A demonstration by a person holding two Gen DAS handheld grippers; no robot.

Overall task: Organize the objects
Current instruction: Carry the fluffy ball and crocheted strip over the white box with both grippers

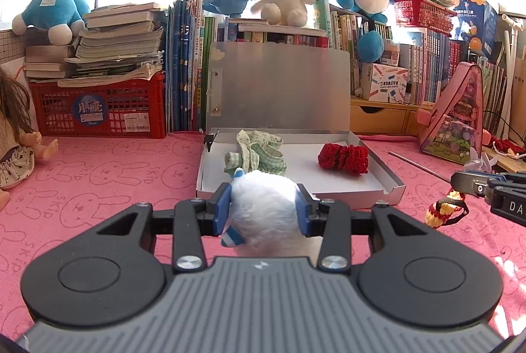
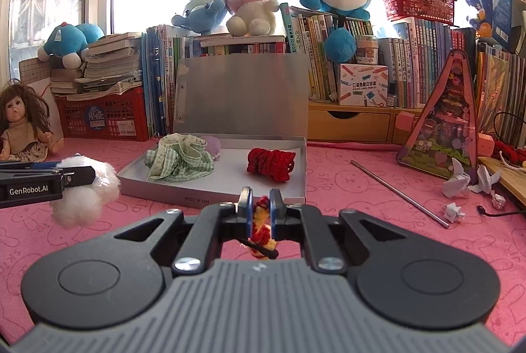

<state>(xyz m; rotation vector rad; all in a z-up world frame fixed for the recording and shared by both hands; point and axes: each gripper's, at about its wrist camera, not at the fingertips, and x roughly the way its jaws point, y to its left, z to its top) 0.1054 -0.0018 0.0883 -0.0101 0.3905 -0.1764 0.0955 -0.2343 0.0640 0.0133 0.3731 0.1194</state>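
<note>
A: How do the 2 grippers sit?

B: Both point slightly downward toward the open metal box. In the left wrist view the left gripper fills the lower centre of the frame, raised above the pink cloth. The right gripper takes the same spot in its own view, and its tip shows at the right edge of the left view.

A: What do they carry?

B: The left jaws stand partly spread and clamp a fluffy white toy between the blue pads; a striped blue bit hangs below. The right jaws are pressed nearly together, pinching a small red and yellow knitted piece that dangles under them.

A: And the box?

B: It lies just ahead of both, lid upright against the books. Inside, a green checked garment sits at the left and a red knitted bundle at the right, well apart, with bare floor between them.

A: Room around it?

B: The near rim faces the grippers. A thin metal rod lies on the cloth right of the box, with paper scraps beyond, and a doll sits at the far left.
</note>
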